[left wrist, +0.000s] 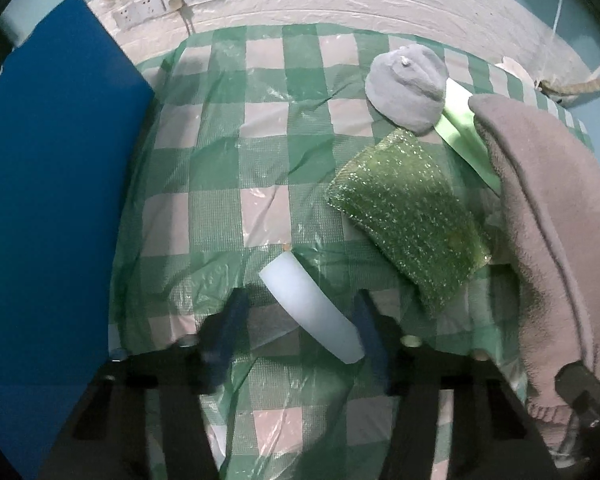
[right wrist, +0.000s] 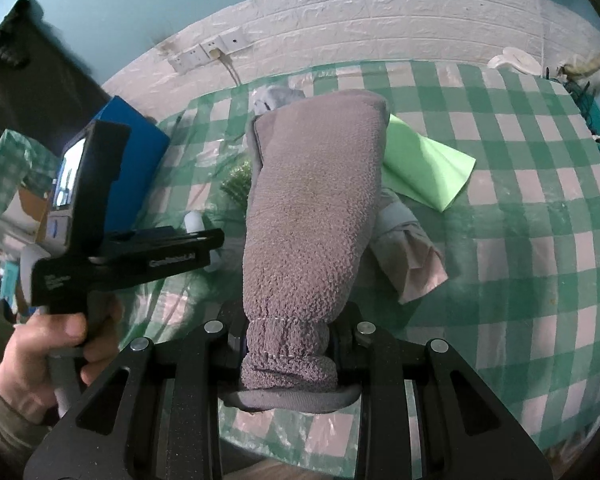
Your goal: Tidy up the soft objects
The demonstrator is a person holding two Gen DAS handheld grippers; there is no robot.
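My right gripper (right wrist: 287, 346) is shut on the end of a grey-brown towel (right wrist: 312, 208), which hangs forward above the table; the towel also shows in the left wrist view (left wrist: 548, 216) at the right. My left gripper (left wrist: 298, 316) is open, its blue fingers (left wrist: 230, 320) on either side of a white foam block (left wrist: 312, 310) lying on the checked tablecloth (left wrist: 220, 184). A glittery green sponge (left wrist: 408, 216) lies beyond it to the right. A grey rolled sock (left wrist: 406, 84) lies farther back. A light green cloth (right wrist: 428, 168) lies under the towel.
A blue box (left wrist: 48, 200) stands along the table's left edge. A beige folded cloth (right wrist: 414, 256) lies to the right of the towel. The white brick wall (left wrist: 340, 4) with sockets (left wrist: 156, 4) runs behind the table. The left gripper body (right wrist: 100, 240) shows at the left.
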